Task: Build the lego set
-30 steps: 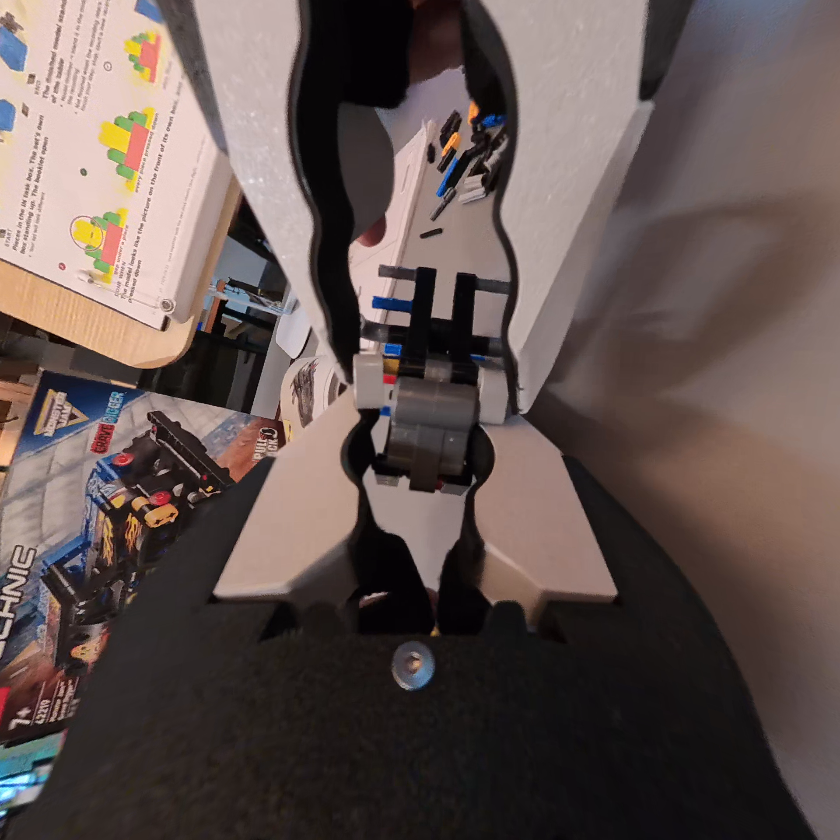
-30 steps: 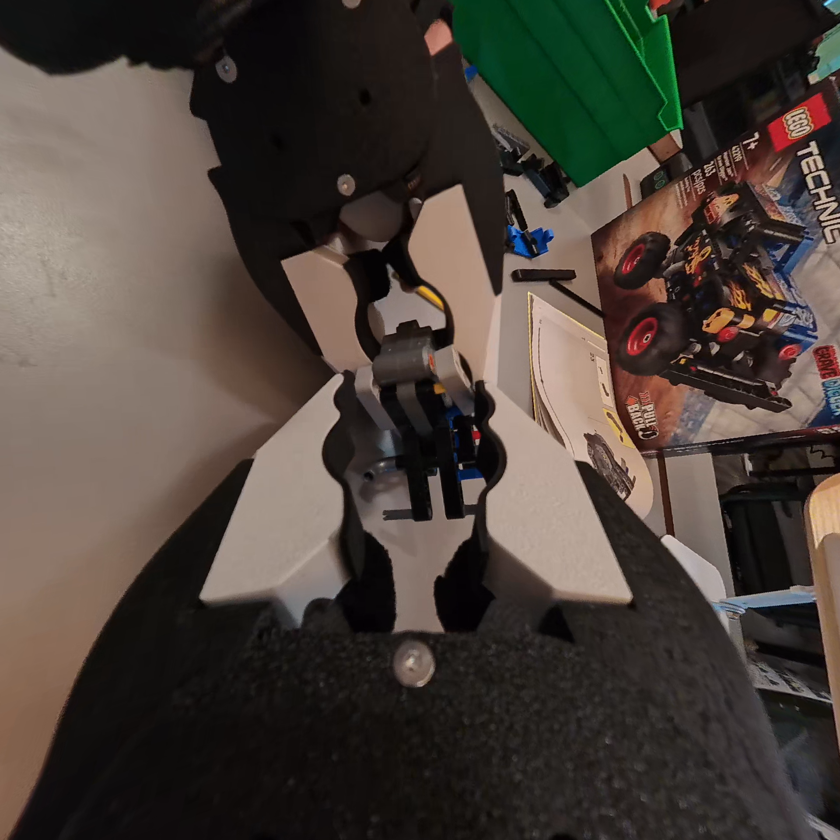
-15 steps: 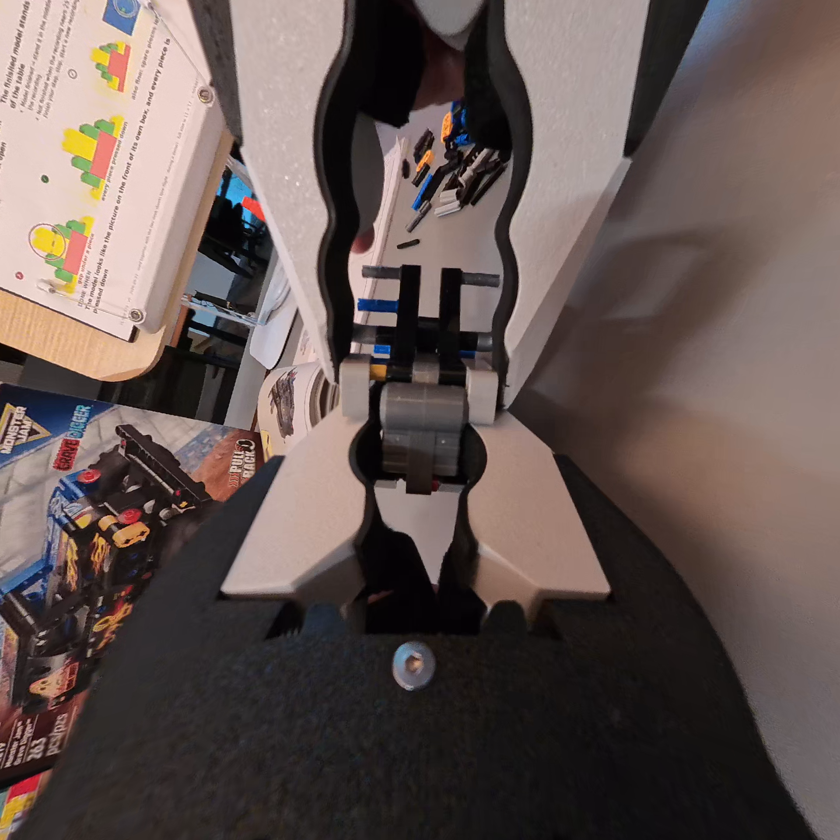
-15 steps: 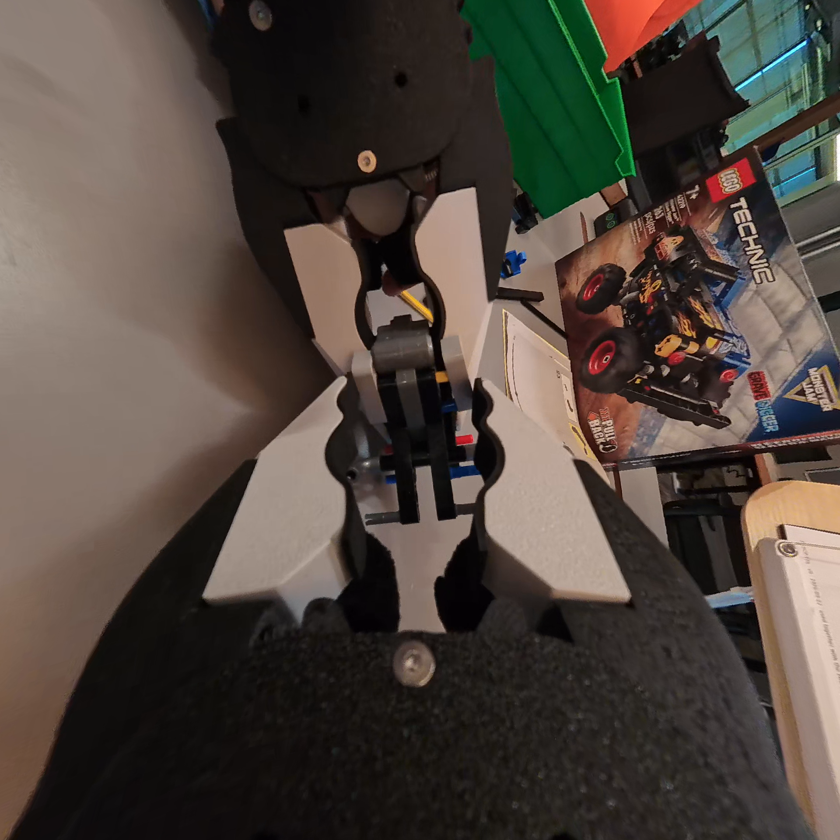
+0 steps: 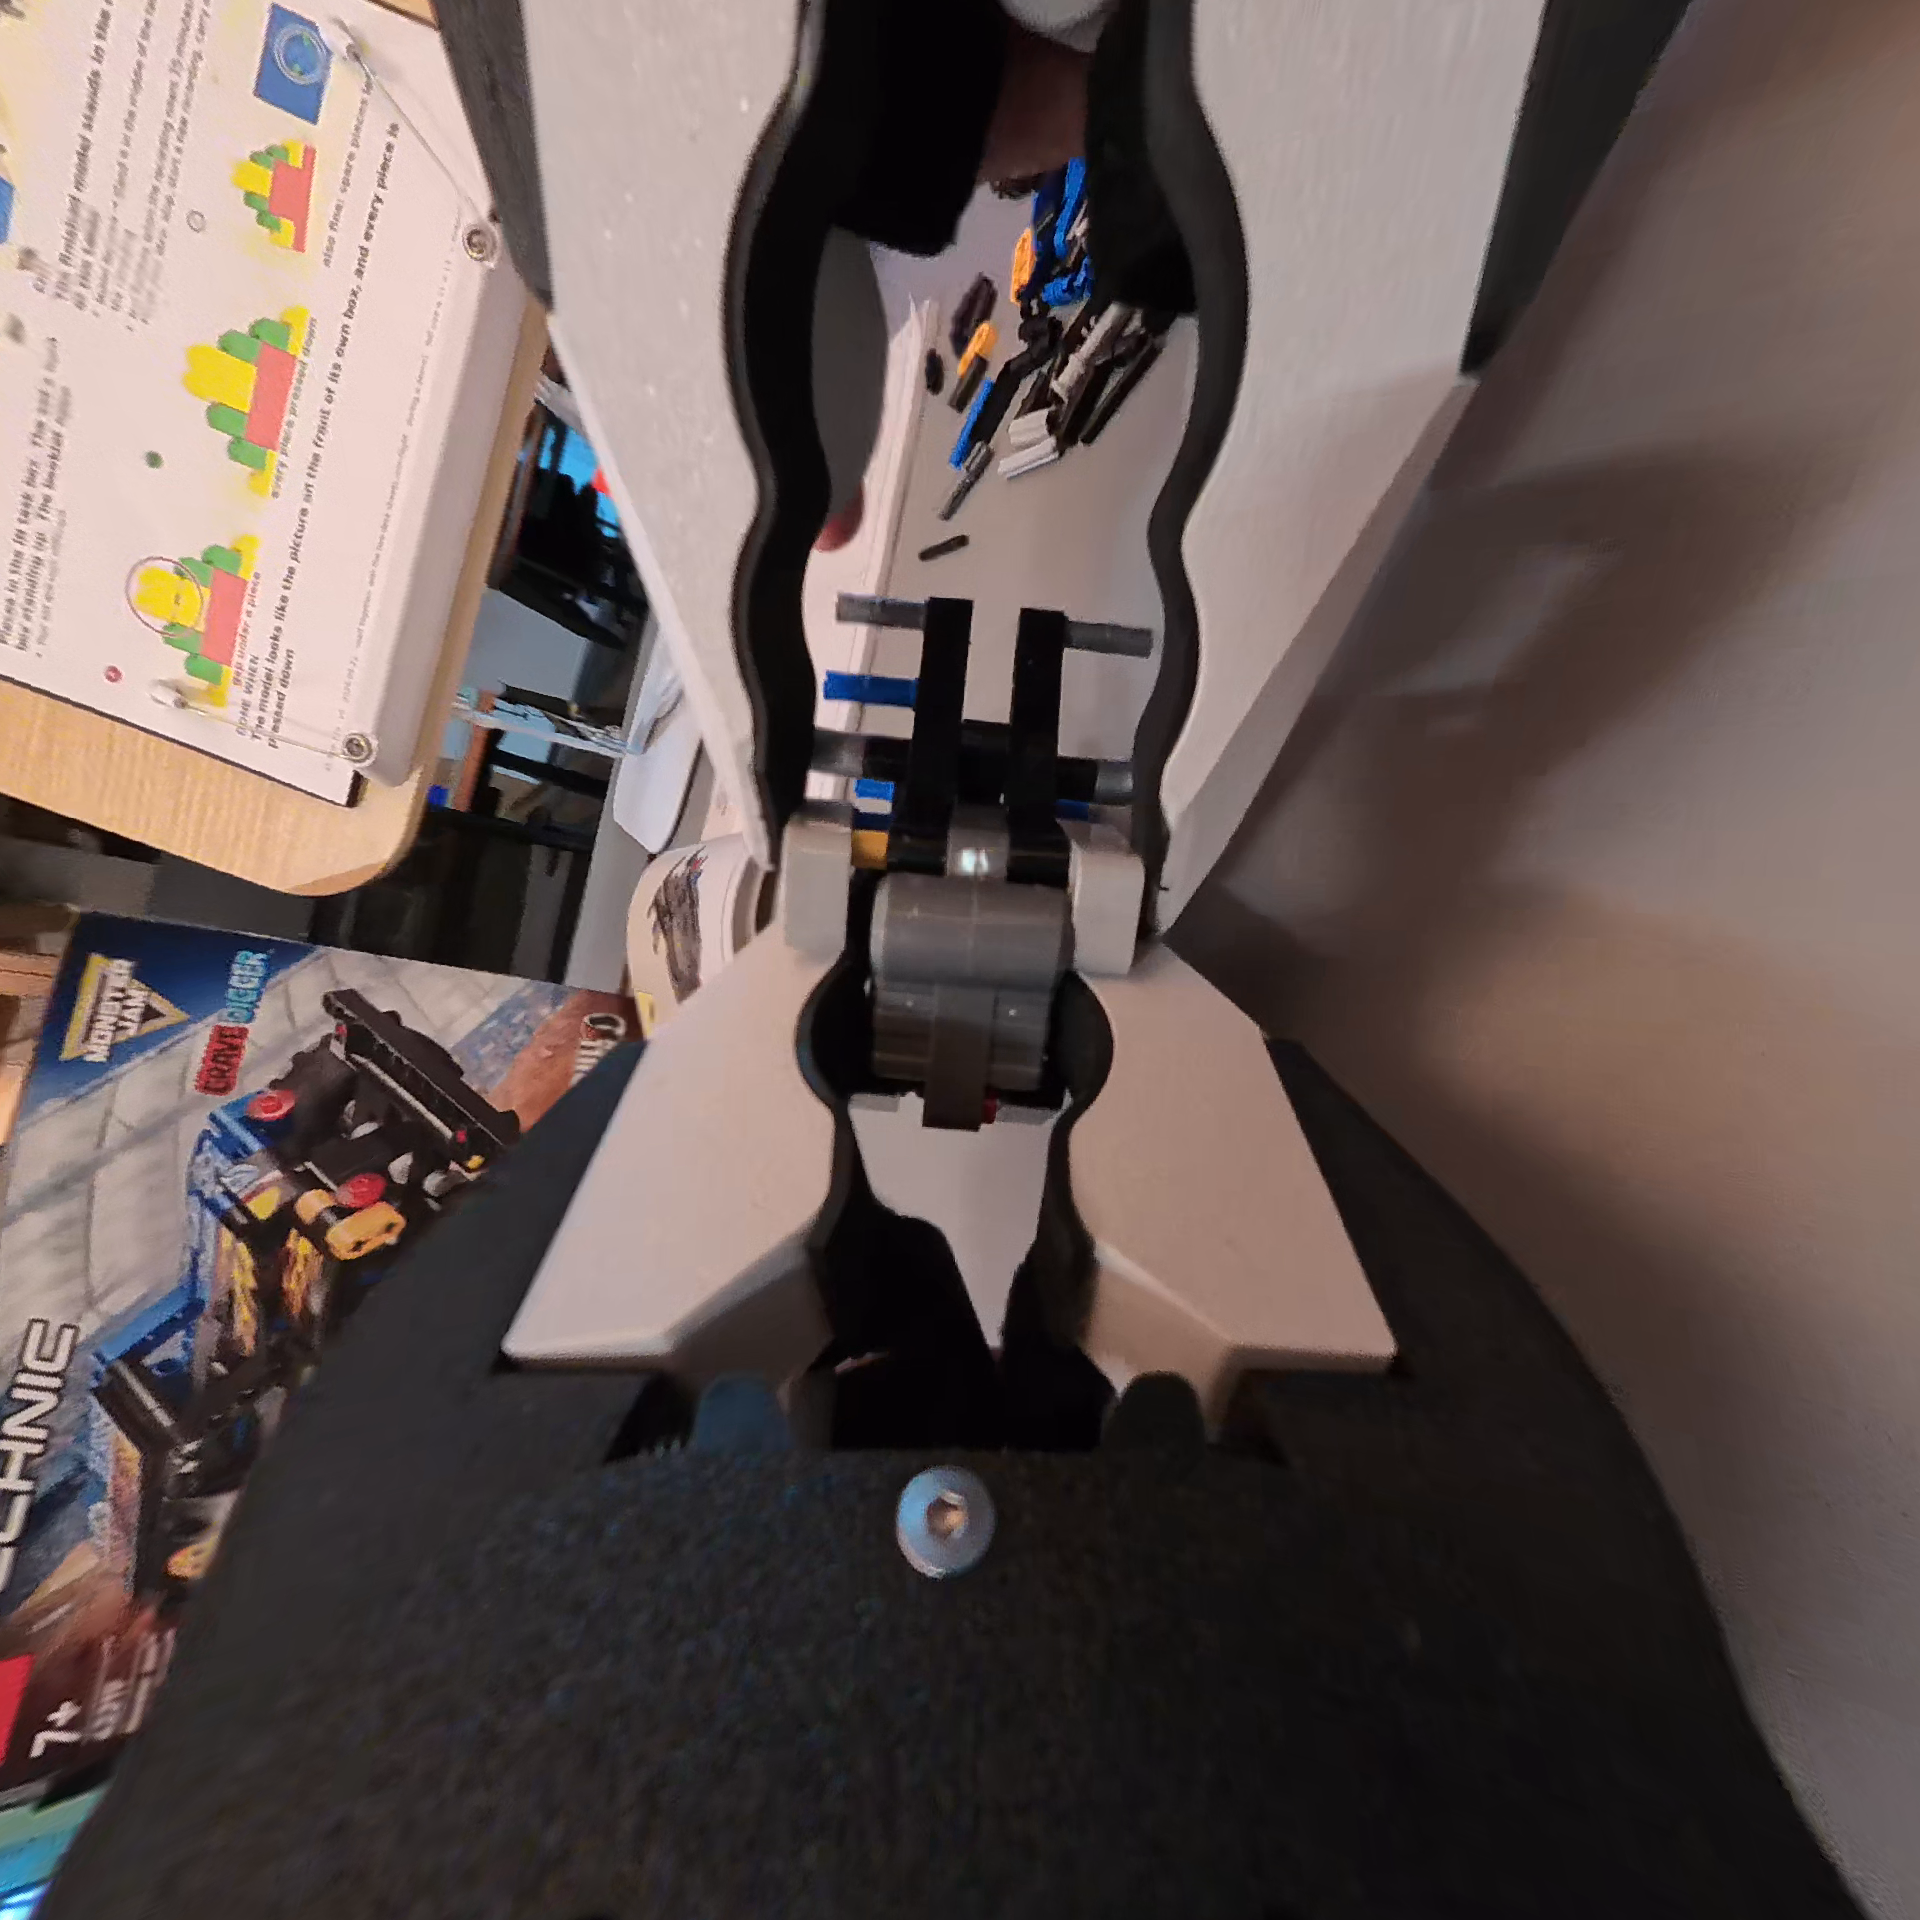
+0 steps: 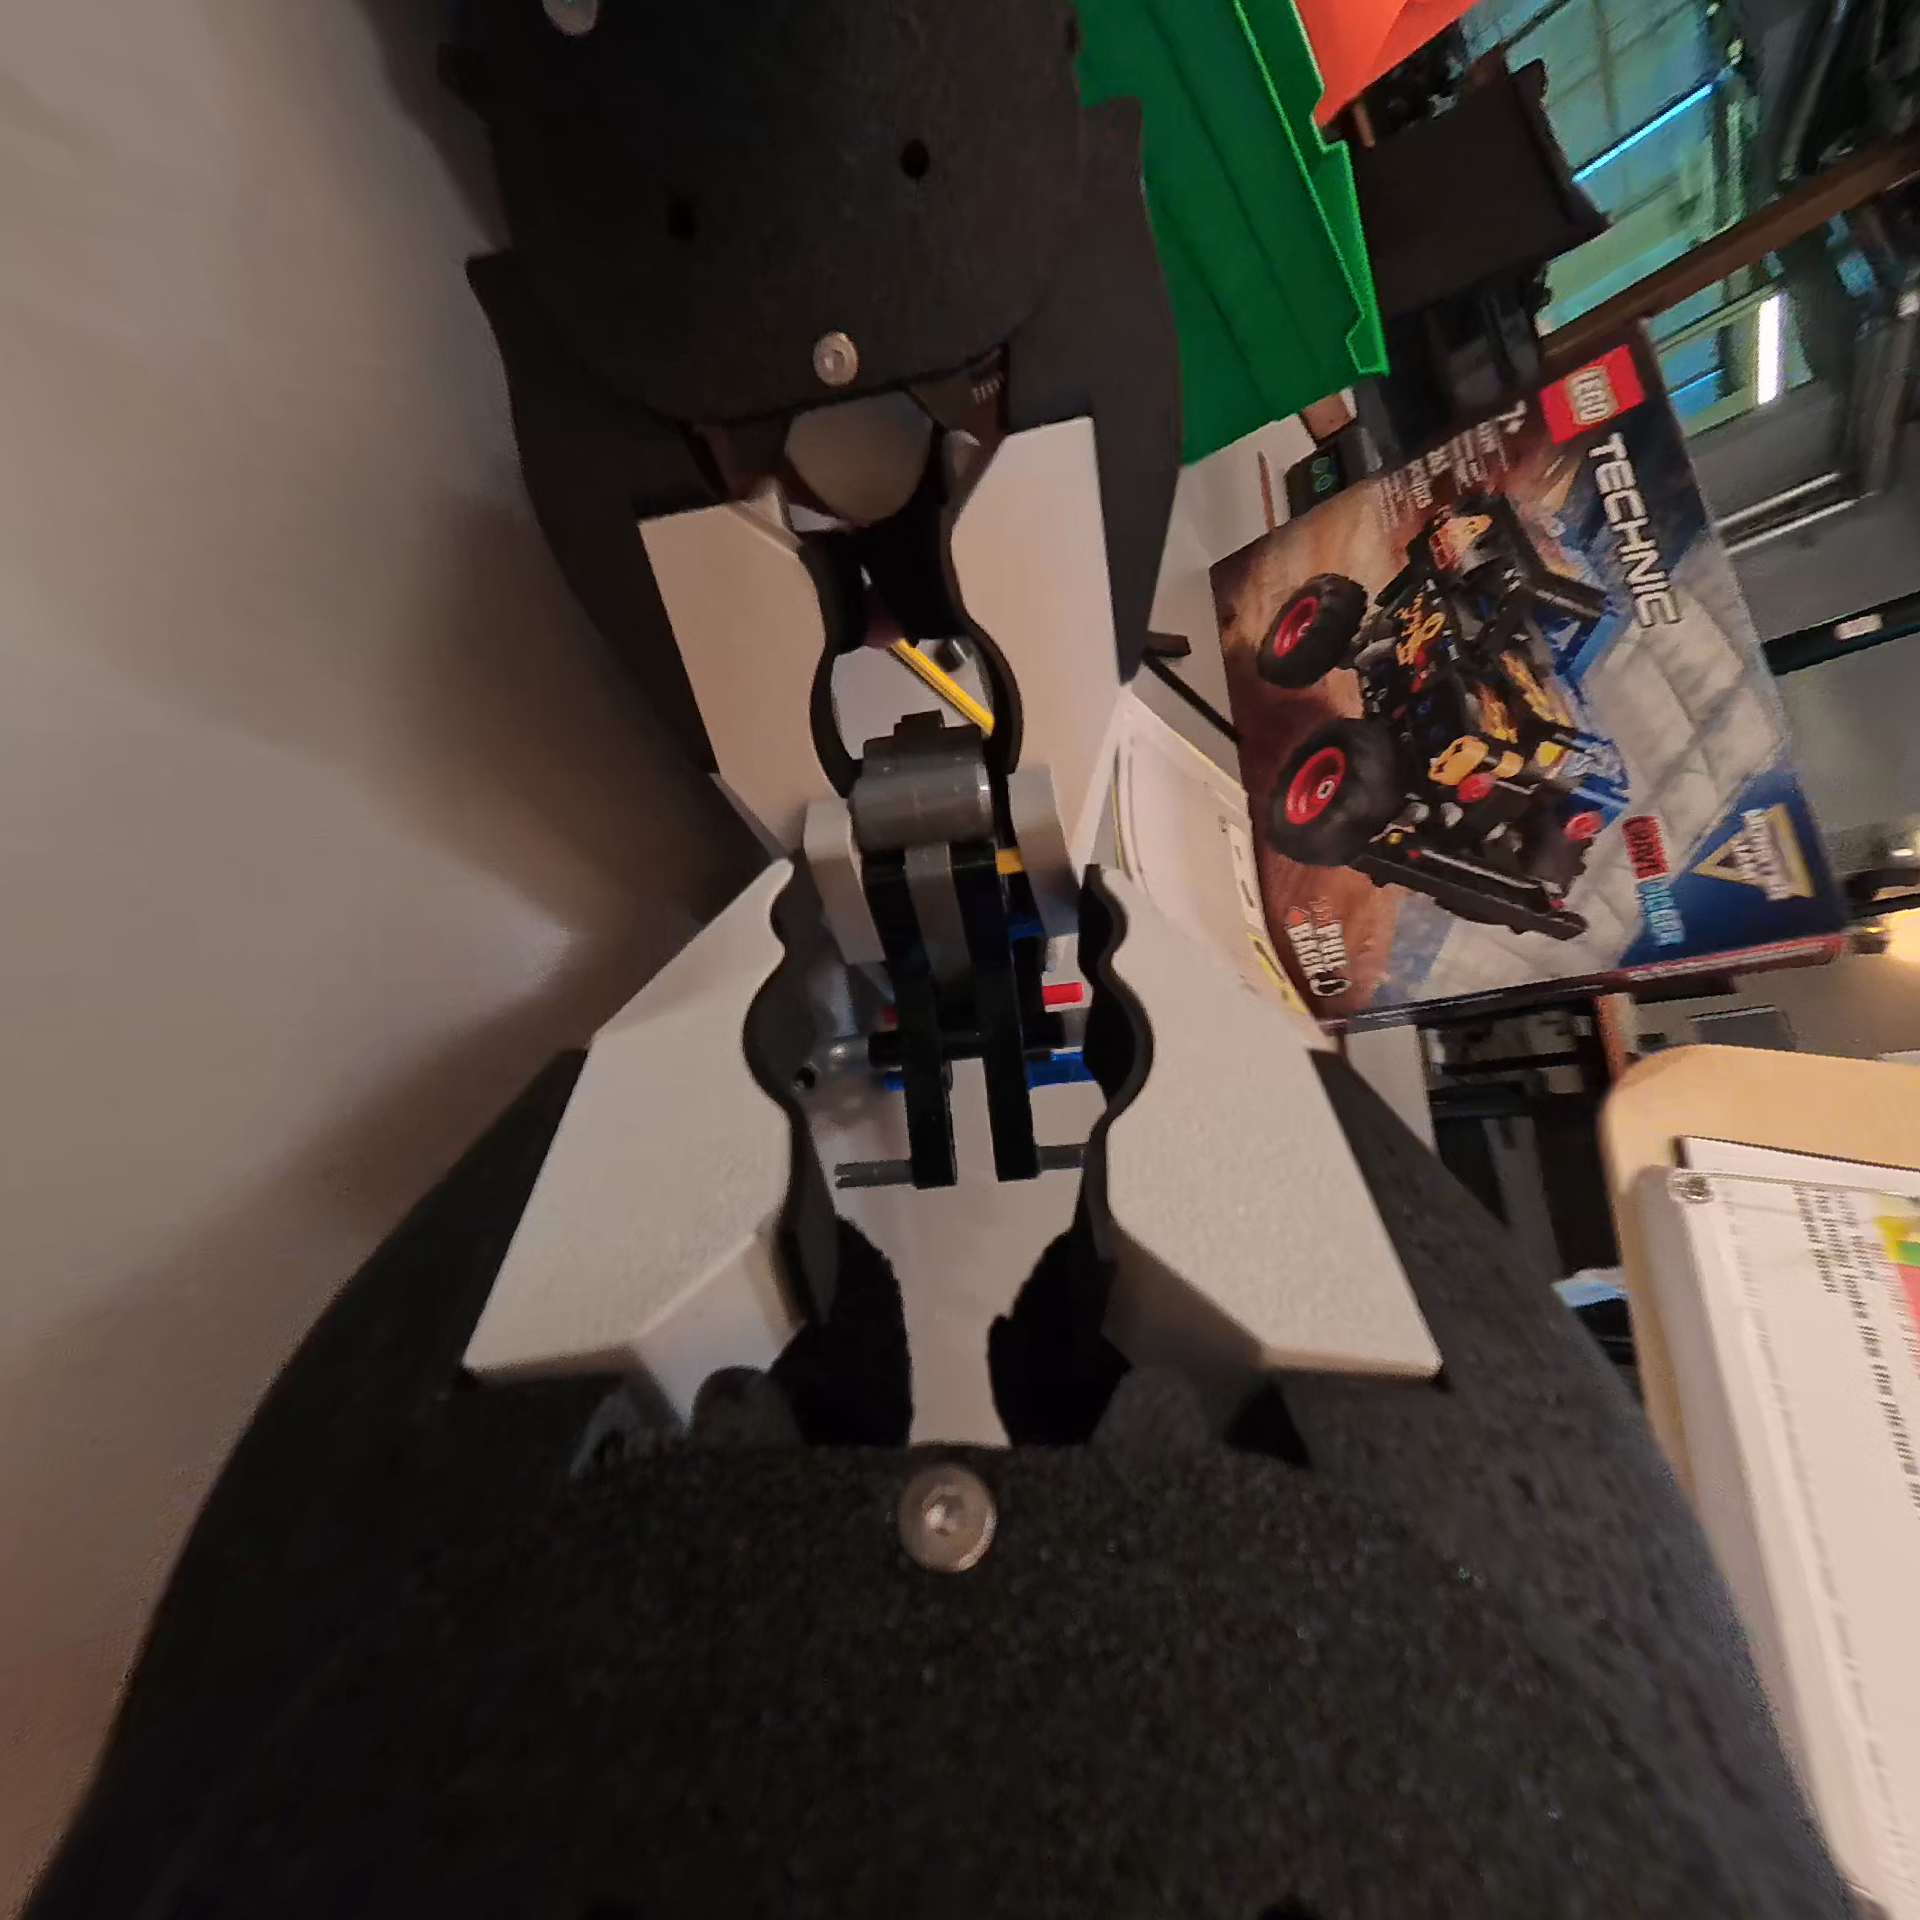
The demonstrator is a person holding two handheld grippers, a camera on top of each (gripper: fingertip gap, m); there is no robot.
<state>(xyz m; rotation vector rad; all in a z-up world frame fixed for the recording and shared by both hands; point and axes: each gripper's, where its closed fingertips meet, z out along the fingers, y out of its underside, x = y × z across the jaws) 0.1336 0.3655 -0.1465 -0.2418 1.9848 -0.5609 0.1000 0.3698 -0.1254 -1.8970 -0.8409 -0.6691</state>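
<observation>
A small lego assembly (image 5: 966,935) has a dark grey block, light grey side pieces, two black beams, and blue and grey pins. It hangs in the air between my two grippers. My left gripper (image 5: 966,982) is shut on its dark grey block end. My right gripper (image 6: 935,904) is shut on the light grey side pieces, with the black beams (image 6: 961,1081) running back between its fingers. In the left wrist view the right gripper (image 5: 961,847) comes in from the top. In the right wrist view the left gripper (image 6: 914,779) comes in from the top.
The lego set's box (image 6: 1507,748) stands to the side and also shows in the left wrist view (image 5: 208,1195). Loose lego pieces (image 5: 1039,364) lie on the white table beyond. An open instruction booklet (image 6: 1174,831), a green bin (image 6: 1226,208) and a printed sheet on a wooden board (image 5: 239,364) are nearby. Left and right tips are no more than a few centimetres apart.
Both grippers keep their hold on the assembly. The pair has turned and shifted a little, so the box, the board and the bin have slid in both views.
</observation>
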